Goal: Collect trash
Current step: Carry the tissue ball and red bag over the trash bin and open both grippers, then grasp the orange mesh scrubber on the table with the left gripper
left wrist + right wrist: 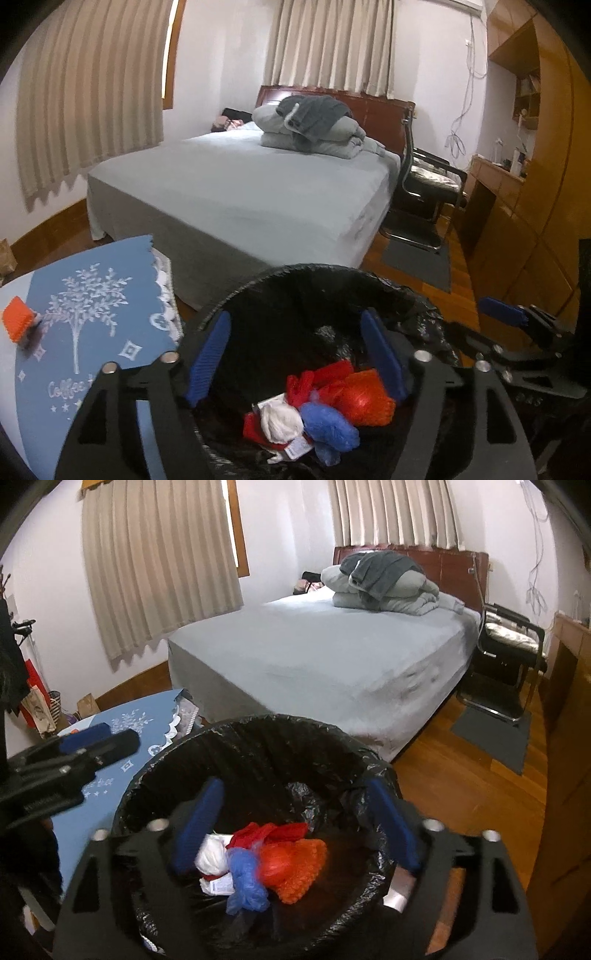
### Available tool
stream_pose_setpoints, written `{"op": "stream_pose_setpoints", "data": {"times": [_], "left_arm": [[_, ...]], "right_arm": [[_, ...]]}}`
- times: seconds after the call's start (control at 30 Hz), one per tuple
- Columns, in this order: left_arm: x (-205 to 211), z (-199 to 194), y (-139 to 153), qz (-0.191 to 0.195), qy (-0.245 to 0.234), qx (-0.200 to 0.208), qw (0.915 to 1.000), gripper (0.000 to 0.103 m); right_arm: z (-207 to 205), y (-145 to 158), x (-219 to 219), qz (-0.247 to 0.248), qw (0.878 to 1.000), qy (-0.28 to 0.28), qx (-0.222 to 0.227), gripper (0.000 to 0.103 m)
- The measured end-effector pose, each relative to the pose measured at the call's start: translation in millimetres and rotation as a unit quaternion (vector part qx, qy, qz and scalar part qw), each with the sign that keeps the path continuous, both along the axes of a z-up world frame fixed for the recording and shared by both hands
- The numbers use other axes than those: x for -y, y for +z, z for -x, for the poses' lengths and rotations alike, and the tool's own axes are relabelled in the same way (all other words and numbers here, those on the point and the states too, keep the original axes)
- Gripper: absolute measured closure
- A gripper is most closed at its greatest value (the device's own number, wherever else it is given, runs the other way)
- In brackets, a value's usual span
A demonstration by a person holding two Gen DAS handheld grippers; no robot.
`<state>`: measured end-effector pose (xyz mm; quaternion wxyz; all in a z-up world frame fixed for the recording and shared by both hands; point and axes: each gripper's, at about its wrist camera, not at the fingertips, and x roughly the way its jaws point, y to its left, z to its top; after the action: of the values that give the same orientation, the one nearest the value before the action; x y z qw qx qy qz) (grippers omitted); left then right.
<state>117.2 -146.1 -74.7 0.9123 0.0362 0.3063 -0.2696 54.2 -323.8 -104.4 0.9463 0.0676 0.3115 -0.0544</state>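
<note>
A bin lined with a black bag (295, 267) (277, 720) stands right below both grippers. At its bottom lie an orange net (365, 400) (295, 871), a blue bag (328, 430) (243, 878), a white wad (280, 421) (210, 856) and red scraps (314, 380) (269, 830). My left gripper (295, 317) hangs open over the bin mouth with nothing between its blue pads. Beside it, my right gripper (295, 786) is open too and holds nothing. One orange net piece (16, 323) rests on the blue tablecloth (92, 295) at the left.
The round table with the blue cloth (147, 720) touches the bin's left side. A bed (240, 192) with folded bedding fills the middle of the room. A black chair (428, 184), a grey mat (495, 734) and wooden cupboards (535, 184) are to the right.
</note>
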Motion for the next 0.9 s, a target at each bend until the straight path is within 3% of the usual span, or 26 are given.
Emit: {"op": "stream_pose_setpoints", "data": {"times": [0.17, 0.27, 0.53, 0.9], "left_arm": [[-21, 2, 10, -0.004, 0.029, 0.016, 0.9994, 0.009], [-40, 4, 15, -0.008, 0.049, 0.023, 0.9985, 0.006], [-105, 5, 21, -0.026, 0.118, 0.038, 0.9919, 0.006], [-210, -11, 5, -0.045, 0.234, 0.031, 0.9707, 0.006]], "right_arm": [[4, 4, -2, 0.002, 1.0, -0.001, 0.009, 0.006], [4, 9, -7, -0.008, 1.0, 0.002, 0.013, 0.005], [-16, 15, -44, -0.017, 0.999, 0.037, 0.021, 0.005], [-70, 21, -122, -0.012, 0.994, 0.109, 0.023, 0.005]]}}
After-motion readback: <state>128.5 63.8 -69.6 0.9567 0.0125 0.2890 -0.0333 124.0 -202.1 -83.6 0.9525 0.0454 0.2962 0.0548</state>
